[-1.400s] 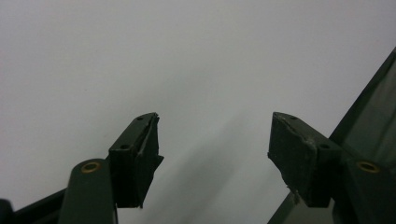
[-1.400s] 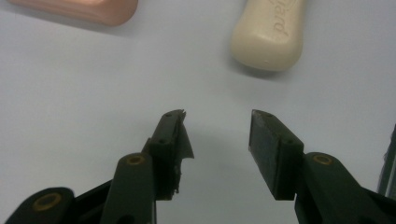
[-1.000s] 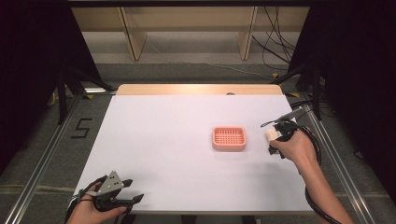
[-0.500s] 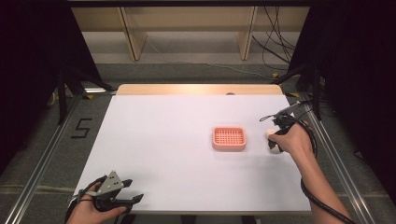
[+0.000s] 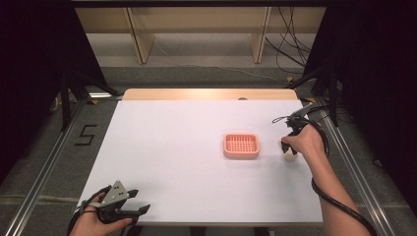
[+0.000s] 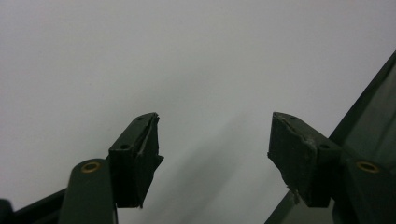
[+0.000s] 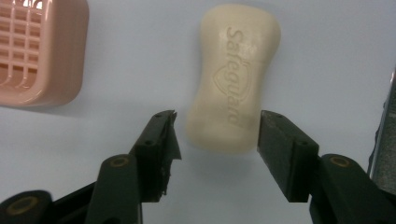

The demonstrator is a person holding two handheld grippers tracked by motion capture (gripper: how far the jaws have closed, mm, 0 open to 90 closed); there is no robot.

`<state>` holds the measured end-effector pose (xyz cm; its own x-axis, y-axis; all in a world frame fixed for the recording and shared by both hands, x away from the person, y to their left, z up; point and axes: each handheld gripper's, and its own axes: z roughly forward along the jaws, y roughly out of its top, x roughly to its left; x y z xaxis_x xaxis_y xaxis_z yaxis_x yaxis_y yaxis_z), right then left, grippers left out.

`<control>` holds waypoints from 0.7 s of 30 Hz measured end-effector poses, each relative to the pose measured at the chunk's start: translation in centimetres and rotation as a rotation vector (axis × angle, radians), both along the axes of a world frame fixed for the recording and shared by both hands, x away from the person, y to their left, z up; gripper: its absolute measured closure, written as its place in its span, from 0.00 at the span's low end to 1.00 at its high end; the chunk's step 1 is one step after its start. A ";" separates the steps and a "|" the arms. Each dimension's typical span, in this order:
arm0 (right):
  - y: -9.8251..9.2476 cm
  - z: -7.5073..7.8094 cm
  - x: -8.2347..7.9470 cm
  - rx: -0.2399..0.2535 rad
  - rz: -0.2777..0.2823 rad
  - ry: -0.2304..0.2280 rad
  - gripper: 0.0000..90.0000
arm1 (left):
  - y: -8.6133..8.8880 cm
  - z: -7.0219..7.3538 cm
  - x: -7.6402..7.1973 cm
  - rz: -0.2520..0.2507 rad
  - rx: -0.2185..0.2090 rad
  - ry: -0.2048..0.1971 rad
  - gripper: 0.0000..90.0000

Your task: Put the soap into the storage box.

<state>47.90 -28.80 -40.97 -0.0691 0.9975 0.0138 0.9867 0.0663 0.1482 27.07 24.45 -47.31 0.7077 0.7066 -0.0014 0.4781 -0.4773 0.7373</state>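
Note:
A cream soap bar (image 7: pixel 233 79) lies flat on the white table (image 5: pixel 172 147), right of a pink slotted soap dish (image 5: pixel 241 145). The dish (image 7: pixel 37 51) also fills the upper left corner of the right gripper view. My right gripper (image 7: pixel 217 126) is open, one jaw on each side of the soap's near end, apart from it. From above, a hand covers that gripper (image 5: pixel 289 150) and a sliver of soap (image 5: pixel 289 157) peeks out below it. My left gripper (image 5: pixel 140 209) rests at the table's front left; its jaws (image 6: pixel 215 135) stand open with nothing between them.
The table's right edge and a metal rail (image 5: pixel 344 152) run close beside the right hand. A cable (image 5: pixel 339 204) trails from the right gripper along the forearm. Wooden shelf legs (image 5: pixel 140 39) stand beyond the table's far edge.
The right hand has shifted slightly over the soap, near the dish's right side. The left gripper has stayed where it was.

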 end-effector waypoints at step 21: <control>-0.5 -2.1 2.3 -0.031 0.018 0.023 0.48 | 0.1 -0.2 -0.2 0.030 -0.011 0.012 0.37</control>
